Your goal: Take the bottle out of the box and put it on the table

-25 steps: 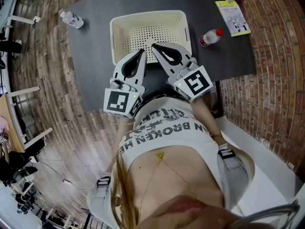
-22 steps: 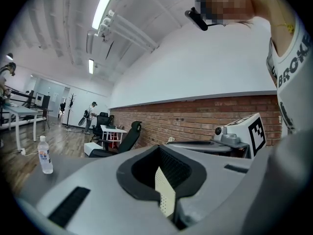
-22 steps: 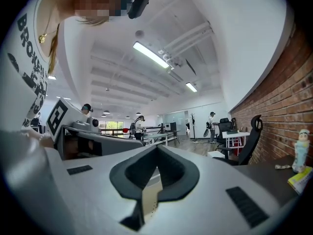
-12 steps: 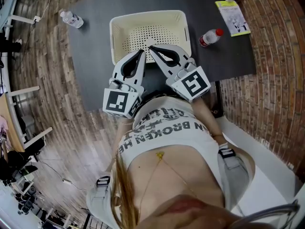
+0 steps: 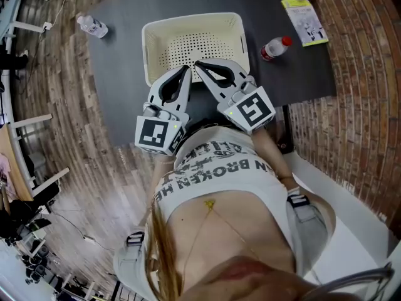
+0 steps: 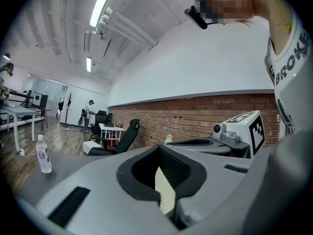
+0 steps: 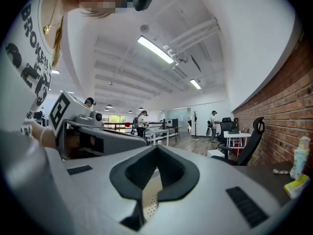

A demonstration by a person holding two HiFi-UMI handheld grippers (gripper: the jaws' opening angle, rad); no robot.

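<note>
One dark grey table (image 5: 125, 105). On it, one cream perforated plastic basket (image 5: 145, 49). Two grey grippers at its 6 o'clock rim, left gripper (image 5: 187, 69) and right gripper (image 5: 198, 64), jaws of both pressed together on nothing. One yellow-green booklet (image 5: 304, 21) at 2 o'clock. Two clear plastic bottles on the table outside the basket: red-capped bottle (image 5: 276, 47) at 3 o'clock, white-capped bottle (image 5: 91, 25) at 10 o'clock.

Open-topped basket (image 5: 188, 19) ahead; red-capped bottle (image 5: 274, 49) close right; free table (image 5: 119, 68) strip left.
</note>
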